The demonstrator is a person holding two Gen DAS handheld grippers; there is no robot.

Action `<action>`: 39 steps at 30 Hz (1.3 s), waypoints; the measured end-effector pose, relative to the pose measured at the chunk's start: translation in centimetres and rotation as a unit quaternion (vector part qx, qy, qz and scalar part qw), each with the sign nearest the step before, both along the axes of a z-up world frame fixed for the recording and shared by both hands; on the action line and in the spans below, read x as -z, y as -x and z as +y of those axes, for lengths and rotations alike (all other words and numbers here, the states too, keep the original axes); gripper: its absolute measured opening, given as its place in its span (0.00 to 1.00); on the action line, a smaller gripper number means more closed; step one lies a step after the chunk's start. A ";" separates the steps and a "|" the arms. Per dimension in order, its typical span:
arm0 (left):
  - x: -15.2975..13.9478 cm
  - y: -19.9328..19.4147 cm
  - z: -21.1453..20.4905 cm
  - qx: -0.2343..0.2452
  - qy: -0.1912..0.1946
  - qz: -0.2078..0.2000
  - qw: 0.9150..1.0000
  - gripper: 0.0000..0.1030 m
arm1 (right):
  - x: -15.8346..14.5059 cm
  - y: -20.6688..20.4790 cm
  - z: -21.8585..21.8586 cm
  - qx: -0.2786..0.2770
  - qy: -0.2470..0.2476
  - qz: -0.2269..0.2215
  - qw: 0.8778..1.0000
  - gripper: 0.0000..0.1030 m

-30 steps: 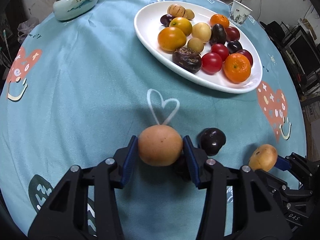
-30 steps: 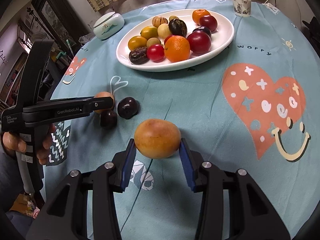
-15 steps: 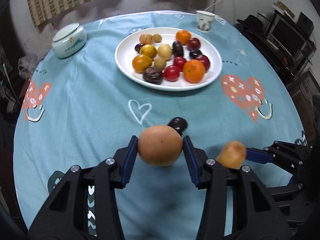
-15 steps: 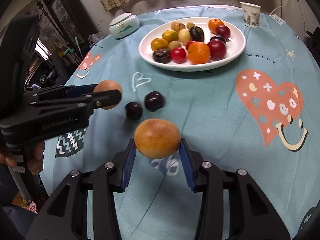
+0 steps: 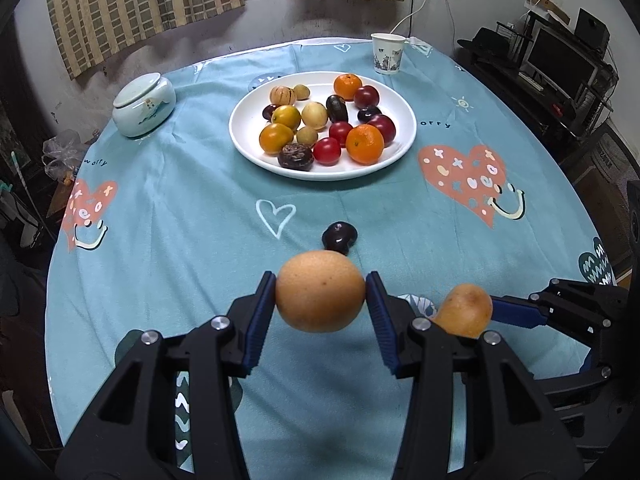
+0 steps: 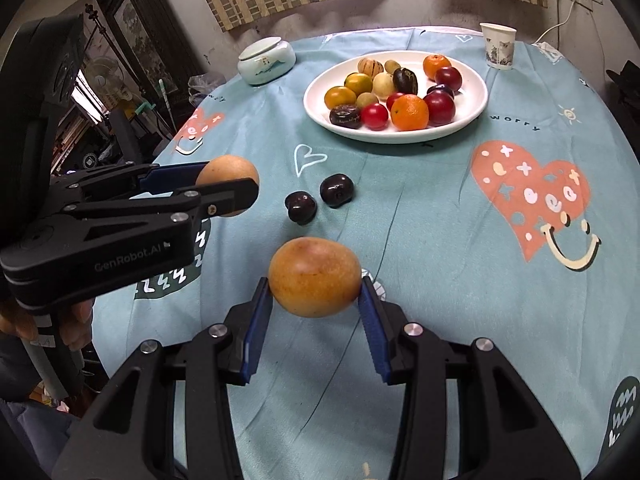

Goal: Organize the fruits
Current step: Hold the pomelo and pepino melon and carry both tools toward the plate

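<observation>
My left gripper (image 5: 320, 292) is shut on a round tan fruit (image 5: 320, 291), held above the blue tablecloth; in the right wrist view the same gripper (image 6: 228, 190) and tan fruit (image 6: 224, 168) appear at the left. My right gripper (image 6: 316, 284) is shut on an orange-brown fruit (image 6: 315, 277), which shows in the left wrist view as an orange-brown fruit (image 5: 464, 310) at the lower right. Two dark plums (image 6: 301, 207) (image 6: 336, 189) lie on the cloth ahead of both grippers. The white plate (image 5: 404, 120) farther back holds several fruits.
A lidded pale ceramic jar (image 5: 143, 104) stands at the far left and a paper cup (image 5: 387, 53) beyond the plate. A hand (image 6: 76, 320) grips the left tool's handle. The round table's edge (image 5: 52, 280) curves close at the left; shelves and a monitor stand off to the right.
Both grippers have risen and pulled back from the cloth with their fruits still gripped; the plate and plums now look farther away. The left gripper has also rolled a little.
</observation>
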State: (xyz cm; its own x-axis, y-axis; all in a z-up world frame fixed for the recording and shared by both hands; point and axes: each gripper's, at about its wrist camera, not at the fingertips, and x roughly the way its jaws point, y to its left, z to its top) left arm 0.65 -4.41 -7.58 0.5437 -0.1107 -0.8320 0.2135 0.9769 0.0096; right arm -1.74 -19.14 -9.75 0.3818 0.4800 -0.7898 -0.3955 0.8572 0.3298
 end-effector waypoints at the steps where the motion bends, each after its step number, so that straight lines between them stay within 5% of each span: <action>1: -0.1 0.1 0.0 0.001 0.000 -0.001 1.000 0.45 | -0.1 0.1 0.0 0.001 -0.001 0.000 1.000 0.43; 39: -1.3 0.8 2.3 0.004 0.012 -0.021 1.000 0.46 | -1.0 1.0 2.0 0.004 0.009 -0.005 1.000 0.43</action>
